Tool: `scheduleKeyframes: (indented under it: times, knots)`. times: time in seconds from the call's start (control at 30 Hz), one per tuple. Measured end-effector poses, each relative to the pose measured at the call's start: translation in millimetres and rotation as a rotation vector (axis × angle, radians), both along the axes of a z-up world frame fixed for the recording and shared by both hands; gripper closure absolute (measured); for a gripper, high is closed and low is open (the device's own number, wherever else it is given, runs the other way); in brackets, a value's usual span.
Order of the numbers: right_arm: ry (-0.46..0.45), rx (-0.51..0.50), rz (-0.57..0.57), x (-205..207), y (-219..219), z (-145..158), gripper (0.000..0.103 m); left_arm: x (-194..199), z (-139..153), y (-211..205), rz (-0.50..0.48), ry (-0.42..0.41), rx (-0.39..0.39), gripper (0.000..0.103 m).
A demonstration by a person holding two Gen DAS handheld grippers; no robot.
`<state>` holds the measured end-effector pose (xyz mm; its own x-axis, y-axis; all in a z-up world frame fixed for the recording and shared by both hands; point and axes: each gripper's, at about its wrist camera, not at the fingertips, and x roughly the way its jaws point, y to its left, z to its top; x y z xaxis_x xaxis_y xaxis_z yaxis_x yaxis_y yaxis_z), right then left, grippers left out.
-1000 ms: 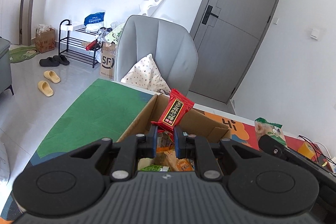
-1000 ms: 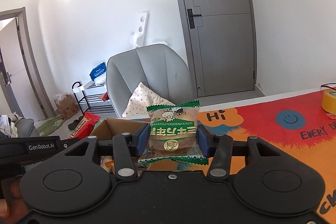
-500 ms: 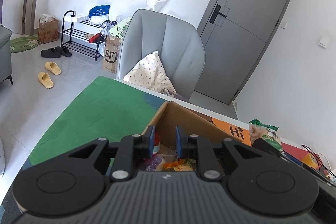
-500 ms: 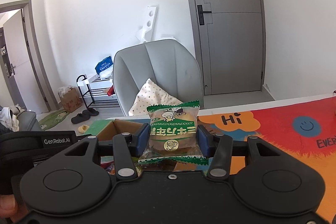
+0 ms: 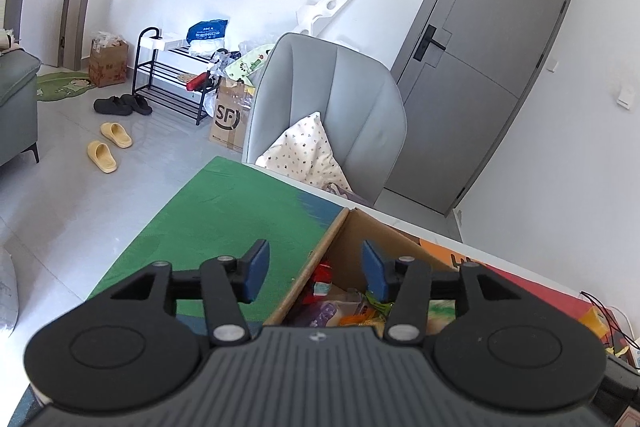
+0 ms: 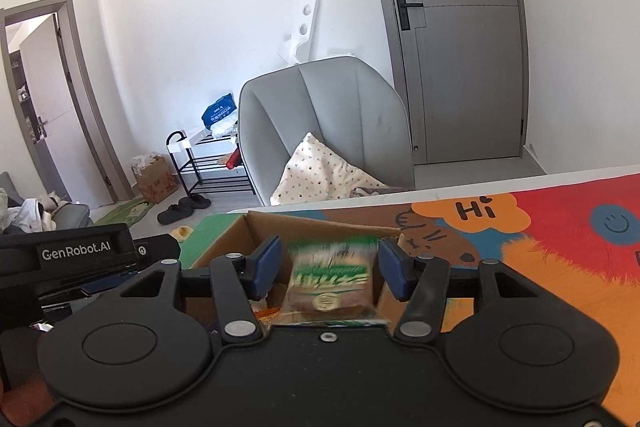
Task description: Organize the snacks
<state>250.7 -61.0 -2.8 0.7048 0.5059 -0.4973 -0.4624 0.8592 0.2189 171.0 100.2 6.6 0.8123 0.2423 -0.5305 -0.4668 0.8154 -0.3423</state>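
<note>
Right tongs [image 6: 328,273] gape around a blurred green cake packet [image 6: 330,281], light, crushable, best pinched at its sealed edges; left tongs [image 5: 316,269] spread empty over the cardboard box [image 5: 356,239] at 12 o'clock.

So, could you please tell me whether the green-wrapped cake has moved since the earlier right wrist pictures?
Yes. The green-wrapped cake was clamped upright; now the right hand-held gripper has opened and it is dropping, blurred, toward the cardboard box.

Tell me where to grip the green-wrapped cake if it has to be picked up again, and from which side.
Judging from the right wrist view, take the green-wrapped cake across its two long side edges, coming from above over the cardboard box. It is blurred, seemingly dropping between the open right gripper jaws, with its flat face toward the camera, so its narrow width suits the fingers.
</note>
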Motion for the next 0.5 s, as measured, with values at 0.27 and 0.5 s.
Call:
scheduleKeyframes:
  times: [0.27, 0.5]
  knots:
    - [0.024, 0.003, -0.046, -6.0, -12.6, 0.9, 0.045, -7.0, 3.1, -1.2, 0.004, 0.017, 0.016, 0.023]
    - [0.050, 0.010, -0.082, -18.6, -31.8, 1.9, 0.039, -13.8, 5.4, -11.3, -0.025, 0.055, 0.048, 0.012]
